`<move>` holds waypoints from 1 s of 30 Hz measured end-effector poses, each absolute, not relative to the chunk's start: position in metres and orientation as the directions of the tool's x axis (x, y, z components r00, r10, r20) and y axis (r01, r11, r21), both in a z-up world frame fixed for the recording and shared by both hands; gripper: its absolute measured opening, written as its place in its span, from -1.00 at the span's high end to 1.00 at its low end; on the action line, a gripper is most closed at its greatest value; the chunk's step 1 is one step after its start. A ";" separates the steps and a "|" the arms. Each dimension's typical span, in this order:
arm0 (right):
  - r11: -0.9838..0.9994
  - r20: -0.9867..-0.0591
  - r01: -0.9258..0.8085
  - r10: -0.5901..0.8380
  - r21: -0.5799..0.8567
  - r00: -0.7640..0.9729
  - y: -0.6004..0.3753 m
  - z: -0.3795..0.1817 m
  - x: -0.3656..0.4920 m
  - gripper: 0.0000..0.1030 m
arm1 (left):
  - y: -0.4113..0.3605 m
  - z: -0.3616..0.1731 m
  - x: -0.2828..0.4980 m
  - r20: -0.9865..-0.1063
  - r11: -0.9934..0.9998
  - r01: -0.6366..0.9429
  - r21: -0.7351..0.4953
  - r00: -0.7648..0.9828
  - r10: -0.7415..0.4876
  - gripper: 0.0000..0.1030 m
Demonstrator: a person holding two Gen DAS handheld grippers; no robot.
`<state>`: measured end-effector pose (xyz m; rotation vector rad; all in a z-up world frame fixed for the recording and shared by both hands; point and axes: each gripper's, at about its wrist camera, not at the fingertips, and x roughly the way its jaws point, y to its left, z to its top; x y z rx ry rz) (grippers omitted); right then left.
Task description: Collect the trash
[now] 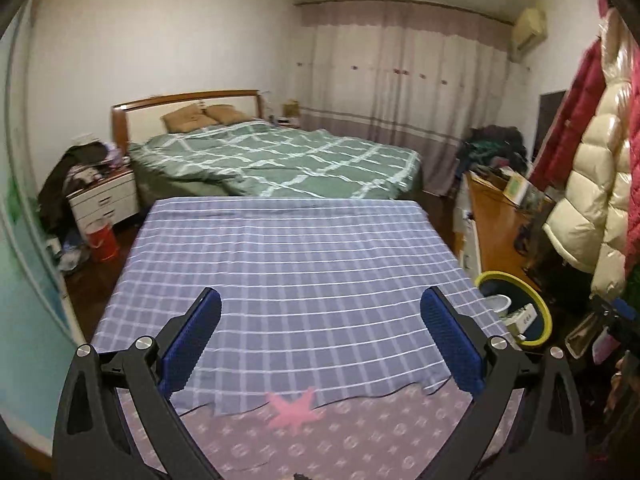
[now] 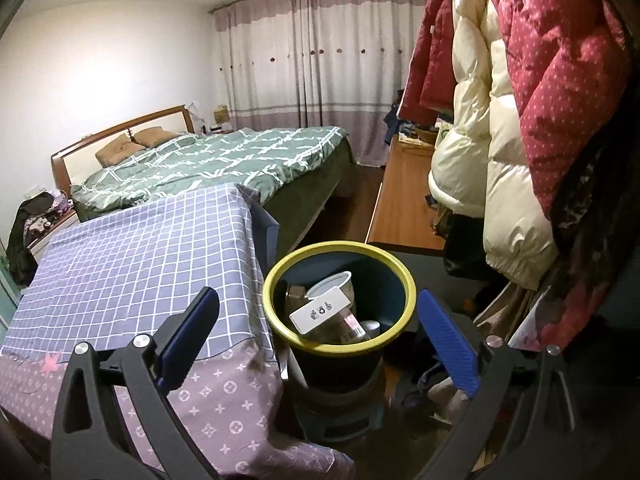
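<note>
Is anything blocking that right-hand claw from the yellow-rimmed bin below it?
Nothing visible does. The right gripper hangs open just above the dark blue trash bin with the yellow rim, whose mouth is uncovered. Inside lie a white box and a white cup. The table's checked purple cloth sits off to the left.
</note>
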<state>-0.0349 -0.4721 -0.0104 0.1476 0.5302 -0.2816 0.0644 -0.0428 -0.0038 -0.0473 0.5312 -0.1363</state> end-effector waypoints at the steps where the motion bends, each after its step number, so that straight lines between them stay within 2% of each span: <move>1: 0.952 -0.514 0.300 -0.227 0.064 0.827 -0.470 -0.009 -0.036 -0.85 | -0.037 -0.004 0.058 -0.496 0.991 0.103 -0.083 0.858 -0.131 -0.91; 12: 0.962 -0.515 0.266 -0.197 0.063 0.834 -0.458 -0.010 -0.037 -0.86 | -0.019 -0.006 0.029 -0.471 0.995 0.051 -0.086 0.878 -0.086 -0.91; 30: 0.962 -0.503 0.264 -0.196 0.068 0.842 -0.458 -0.005 -0.040 -0.86 | -0.027 -0.006 0.032 -0.488 0.994 0.068 -0.091 0.867 -0.104 -0.91</move>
